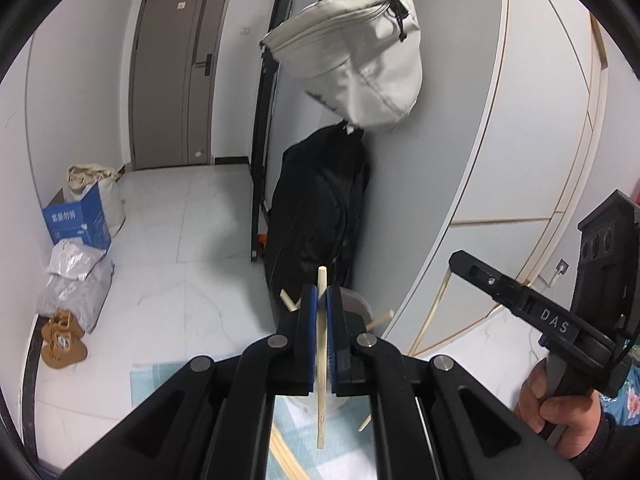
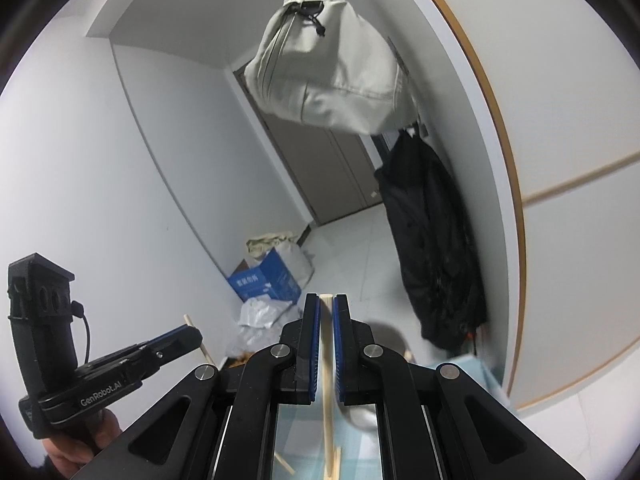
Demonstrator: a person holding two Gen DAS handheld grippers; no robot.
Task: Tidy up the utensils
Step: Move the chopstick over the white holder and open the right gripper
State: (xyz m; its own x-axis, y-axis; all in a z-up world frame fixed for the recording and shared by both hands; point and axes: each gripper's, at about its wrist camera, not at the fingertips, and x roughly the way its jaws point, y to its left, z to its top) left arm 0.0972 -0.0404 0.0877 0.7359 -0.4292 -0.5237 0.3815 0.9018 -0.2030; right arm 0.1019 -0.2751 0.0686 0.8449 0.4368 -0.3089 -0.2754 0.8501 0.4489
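One chopstick (image 1: 322,344) upright, pinched inside left hand-held gripper (image 1: 322,300).

You are working in a home entrance hall. Identify it by the brown entry door (image 1: 176,72) with its lock, the white tiled floor (image 1: 180,248), a black coat (image 1: 320,200) and pale bag (image 1: 356,52) hanging on the wall, and tan shoes (image 1: 62,340) beside a blue carton (image 1: 78,220).
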